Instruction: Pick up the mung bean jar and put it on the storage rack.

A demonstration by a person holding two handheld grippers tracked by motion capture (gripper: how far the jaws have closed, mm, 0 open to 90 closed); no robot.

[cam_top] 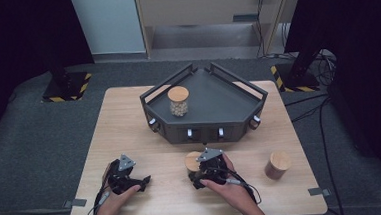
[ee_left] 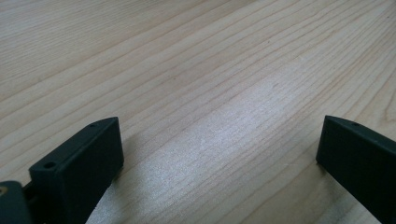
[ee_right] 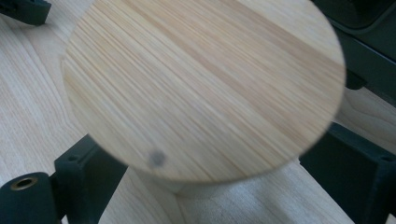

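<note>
The right tool (cam_top: 198, 171) straddles a round wooden-lidded jar (cam_top: 193, 161) standing on the pale wooden desk (cam_top: 129, 126), just before the dark grey tray (cam_top: 228, 97); whether its jaws press the jar cannot be told. The left tool (cam_top: 142, 182) rests on the desk, jaws wide apart with bare wood between them.

We see black bodies on both the left gripper (cam_top: 142, 182) and the right gripper (cam_top: 199, 178), each topped by a grey three-cornered plate, with thin cables trailing toward the frame's bottom. Our forearms are bare.
</note>
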